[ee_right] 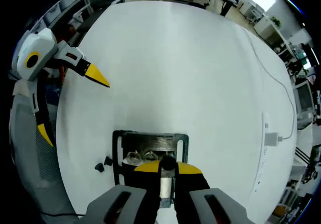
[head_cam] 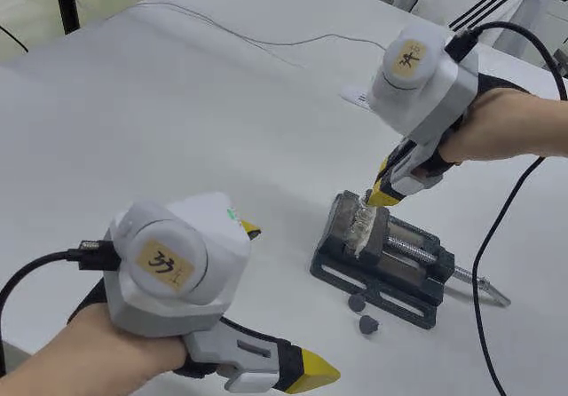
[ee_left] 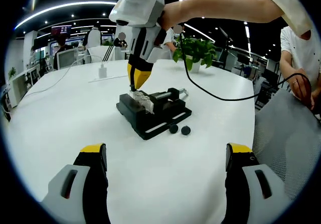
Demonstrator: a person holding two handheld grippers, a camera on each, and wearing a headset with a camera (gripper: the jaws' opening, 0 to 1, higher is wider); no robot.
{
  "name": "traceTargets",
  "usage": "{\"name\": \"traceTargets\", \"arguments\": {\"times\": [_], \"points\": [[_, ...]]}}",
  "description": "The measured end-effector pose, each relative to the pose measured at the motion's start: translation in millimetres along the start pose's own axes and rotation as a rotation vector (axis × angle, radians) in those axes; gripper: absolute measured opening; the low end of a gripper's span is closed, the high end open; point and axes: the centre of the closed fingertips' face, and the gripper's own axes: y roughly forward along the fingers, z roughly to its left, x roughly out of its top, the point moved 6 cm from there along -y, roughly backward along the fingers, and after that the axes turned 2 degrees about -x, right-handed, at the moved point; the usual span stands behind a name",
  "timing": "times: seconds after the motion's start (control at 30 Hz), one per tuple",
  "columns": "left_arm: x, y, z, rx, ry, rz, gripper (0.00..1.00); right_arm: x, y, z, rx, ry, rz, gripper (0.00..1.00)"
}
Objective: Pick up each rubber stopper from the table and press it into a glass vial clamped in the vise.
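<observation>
Right gripper view shows a dark rubber stopper (ee_right: 168,162) pinched in the right gripper (ee_right: 168,168) over glass vials (ee_right: 142,157) clamped in the vise (ee_right: 119,151), two loose stoppers (ee_right: 100,167) on the table (ee_right: 190,73) left of it, and the left gripper (ee_left: 166,151) farther left, jaws wide apart.

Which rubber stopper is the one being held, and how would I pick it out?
Find the dark vise on the white table. Over its clamped glass vials, the right hand-held gripper pinches a dark stopper between yellow tips. The other two stoppers lie loose on the table beside the vise.
</observation>
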Motion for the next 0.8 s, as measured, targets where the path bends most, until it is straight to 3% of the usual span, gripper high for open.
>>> {"name": "traceTargets", "arguments": {"times": [0.8], "points": [[-2.3,0.6,2.8,-0.004,-0.005,0.006,0.98,-0.6,2.7,-8.4,0.022,-0.103,-0.037,0.07]]}}
